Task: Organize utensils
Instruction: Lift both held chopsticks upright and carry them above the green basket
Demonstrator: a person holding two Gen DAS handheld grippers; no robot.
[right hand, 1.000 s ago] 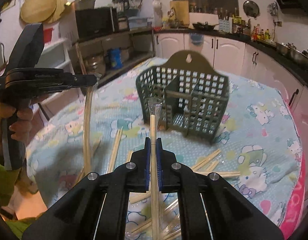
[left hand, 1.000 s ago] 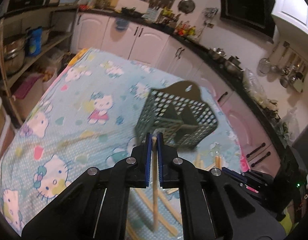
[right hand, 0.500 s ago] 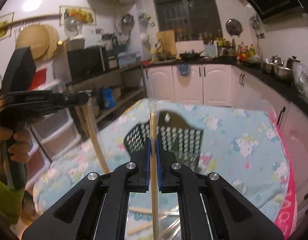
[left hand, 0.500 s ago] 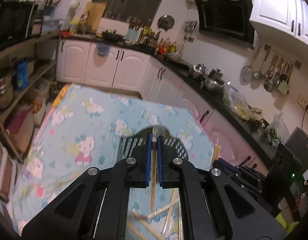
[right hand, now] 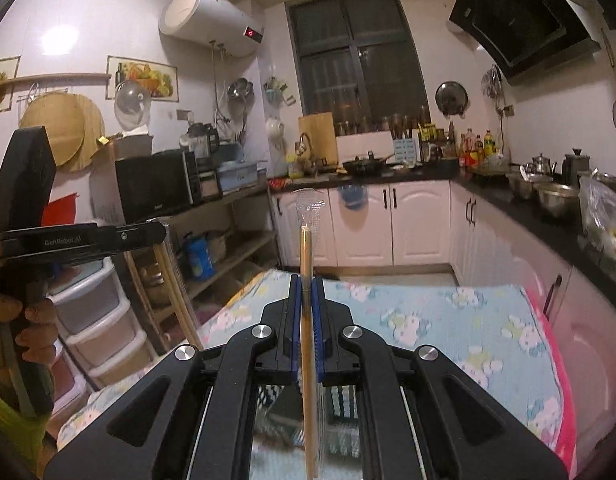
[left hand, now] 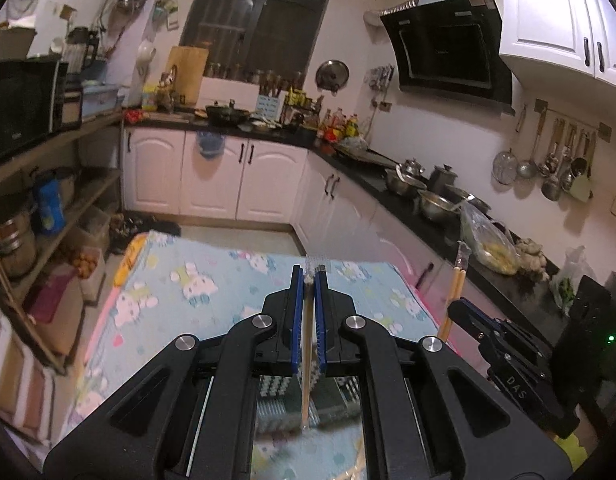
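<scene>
The bench [left hand: 180, 280], under a blue cartoon-cat cloth, filled the lower middle of both wrist views, with kitchen cabinets [left hand: 212, 176] behind it. The green perforated utensil basket [right hand: 339, 404] sat at the bottom centre of each view, seen only through the gap under the claw frames.

The left claw [left hand: 308, 276] was clamped tight on 1 plastic-wrapped pair of chopsticks [left hand: 306, 360], which ran down the middle of the frame toward the basket. The right claw [right hand: 306, 284] was pinched shut on a second wrapped pair [right hand: 308, 344], its top end and clear wrapper sticking up above the fingertips.

At the left edge of the right wrist view, a hand [right hand: 24, 320] gripped the left claw's handle. In the left wrist view, the right claw appeared at the lower right.
</scene>
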